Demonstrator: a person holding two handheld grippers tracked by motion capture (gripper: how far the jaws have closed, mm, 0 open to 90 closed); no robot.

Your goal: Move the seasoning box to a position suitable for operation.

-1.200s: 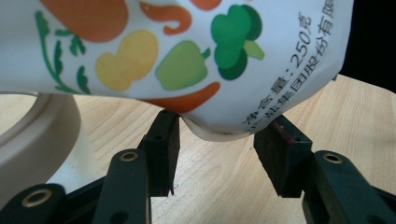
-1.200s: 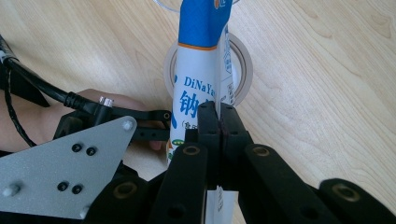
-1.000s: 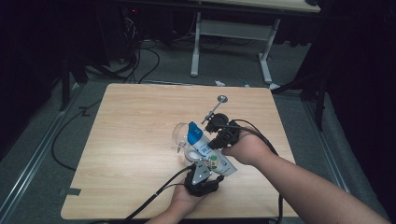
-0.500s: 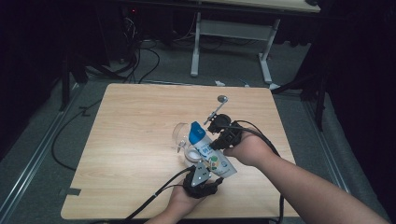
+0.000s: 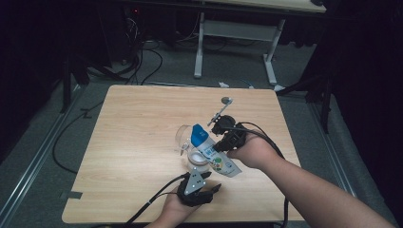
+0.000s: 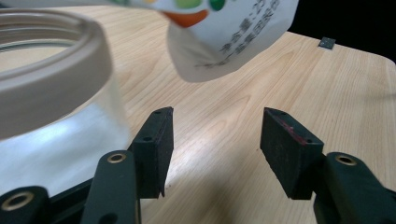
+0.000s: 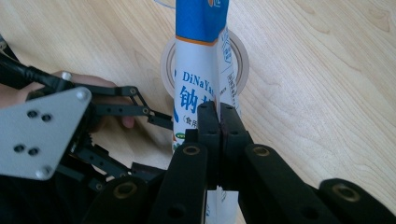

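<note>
From above, a blue-and-white pouch [image 5: 211, 149] lies tilted over a clear jar [image 5: 190, 142] mid-table, pinched by the right gripper [image 5: 219, 146]; the left gripper [image 5: 205, 183] sits just beside the jar.

Left gripper view: jaws spread, just been opening, nothing between.

Right gripper view: jaws clamp the pouch [image 7: 201, 84] above the jar [image 7: 236, 51].

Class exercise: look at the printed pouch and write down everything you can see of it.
The pouch is a flat, soft packet, glossy like plastic film, with a blue upper end, a white body, printed lettering and small green and orange marks at the other end. It hangs tilted above the clear jar, blue end toward the jar's far side. The right gripper has its jaws shut on the pouch. The jar's pale rim shows behind it in the right gripper view.
</note>
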